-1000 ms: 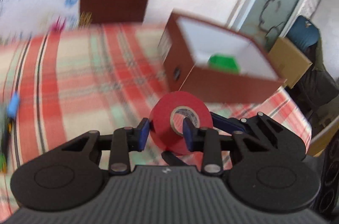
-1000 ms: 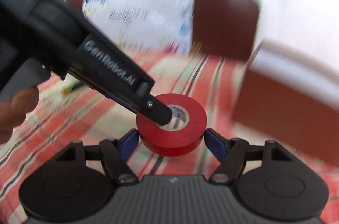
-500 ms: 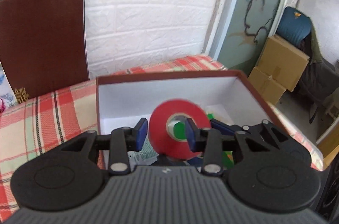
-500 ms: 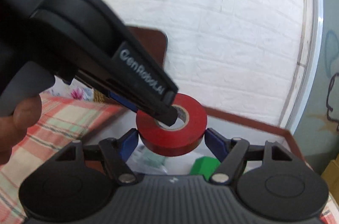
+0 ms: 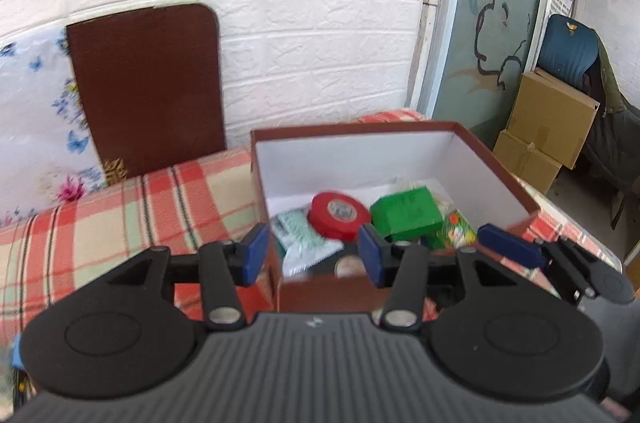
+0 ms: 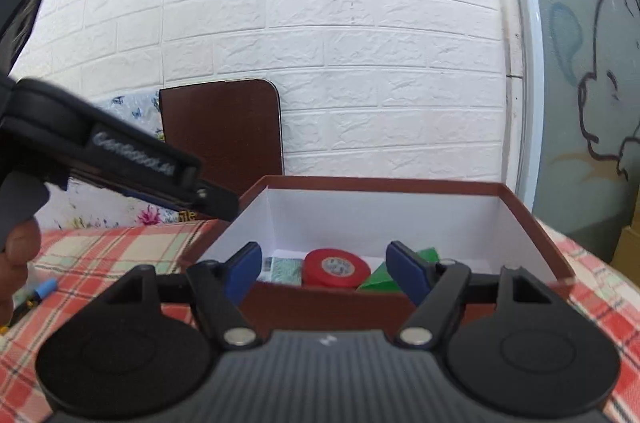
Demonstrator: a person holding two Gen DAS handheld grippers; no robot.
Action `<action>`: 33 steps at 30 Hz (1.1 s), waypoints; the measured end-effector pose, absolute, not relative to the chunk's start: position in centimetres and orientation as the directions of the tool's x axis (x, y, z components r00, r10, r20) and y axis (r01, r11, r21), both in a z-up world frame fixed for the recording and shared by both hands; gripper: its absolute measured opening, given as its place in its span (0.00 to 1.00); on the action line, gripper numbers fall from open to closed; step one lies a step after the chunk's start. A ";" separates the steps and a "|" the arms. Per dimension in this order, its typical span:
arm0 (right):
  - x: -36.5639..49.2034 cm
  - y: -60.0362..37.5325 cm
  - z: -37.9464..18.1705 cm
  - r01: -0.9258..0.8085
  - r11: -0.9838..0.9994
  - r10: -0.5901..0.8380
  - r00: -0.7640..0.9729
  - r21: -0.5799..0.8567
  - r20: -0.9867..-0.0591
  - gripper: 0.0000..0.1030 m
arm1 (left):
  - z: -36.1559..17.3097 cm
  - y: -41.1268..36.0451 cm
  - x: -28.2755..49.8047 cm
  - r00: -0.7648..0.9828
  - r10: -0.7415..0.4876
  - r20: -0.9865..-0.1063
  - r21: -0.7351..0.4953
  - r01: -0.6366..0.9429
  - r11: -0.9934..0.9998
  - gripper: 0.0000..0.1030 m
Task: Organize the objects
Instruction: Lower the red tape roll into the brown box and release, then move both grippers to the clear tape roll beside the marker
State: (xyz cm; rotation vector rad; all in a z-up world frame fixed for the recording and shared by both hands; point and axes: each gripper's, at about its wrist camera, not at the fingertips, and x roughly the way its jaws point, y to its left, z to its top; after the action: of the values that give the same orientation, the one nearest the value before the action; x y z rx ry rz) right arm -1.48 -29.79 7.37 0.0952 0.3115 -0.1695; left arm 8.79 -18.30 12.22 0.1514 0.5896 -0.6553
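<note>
A red tape roll (image 5: 338, 214) lies flat inside the brown box (image 5: 360, 133) with white walls, beside a green block (image 5: 406, 213) and a pale green packet (image 5: 304, 243). The roll also shows in the right wrist view (image 6: 336, 267), in the same box (image 6: 384, 183). My left gripper (image 5: 312, 255) is open and empty above the box's near wall. My right gripper (image 6: 326, 273) is open and empty just in front of the box. The right gripper's fingers (image 5: 508, 245) show at the right of the left wrist view, and the left gripper's body (image 6: 132, 163) shows at the left of the right wrist view.
The box stands on a red plaid cloth (image 5: 100, 235) near the table's right edge. A brown board (image 5: 148, 87) and a floral sheet (image 5: 36, 127) lean on the white brick wall. Small items (image 6: 40, 293) lie on the cloth at left. Cardboard boxes (image 5: 548, 127) stand beyond the table.
Both grippers let go of the red tape roll and opened; it now lies in the box. Both grippers have drawn back from over the box.
</note>
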 end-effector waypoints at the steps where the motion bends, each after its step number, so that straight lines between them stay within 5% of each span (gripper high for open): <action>1: -2.2 -30.1 7.6 0.180 0.981 -0.148 0.937 0.075 -0.318 0.69 | 12.0 -17.9 8.3 0.635 -0.519 -0.573 -0.045 0.607 0.793 0.53; 11: -5.1 -30.0 8.3 0.207 0.971 -0.154 0.923 0.117 -0.351 0.69 | 10.0 -14.0 5.0 0.654 -0.404 -0.639 -0.037 0.499 0.866 0.55; 17: -5.9 -30.6 8.7 0.217 0.947 -0.108 0.911 0.239 -0.397 0.69 | 9.7 -12.1 3.7 0.722 -0.330 -0.608 -0.018 0.403 0.915 0.62; 22: -6.2 -30.8 9.0 0.218 0.931 -0.087 0.911 0.293 -0.402 0.70 | 10.0 -10.7 3.0 0.781 -0.267 -0.564 -0.009 0.317 0.948 0.80; 33: -6.9 -29.2 9.0 0.221 0.934 -0.098 0.913 0.280 -0.397 0.70 | 9.3 -10.2 3.3 0.770 -0.240 -0.591 0.022 0.312 0.950 0.80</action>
State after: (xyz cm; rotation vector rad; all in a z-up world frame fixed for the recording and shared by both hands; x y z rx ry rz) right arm -6.92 -29.25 9.04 0.3266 0.3881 -0.1674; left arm 3.27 -10.21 9.29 0.1210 0.6235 -0.3000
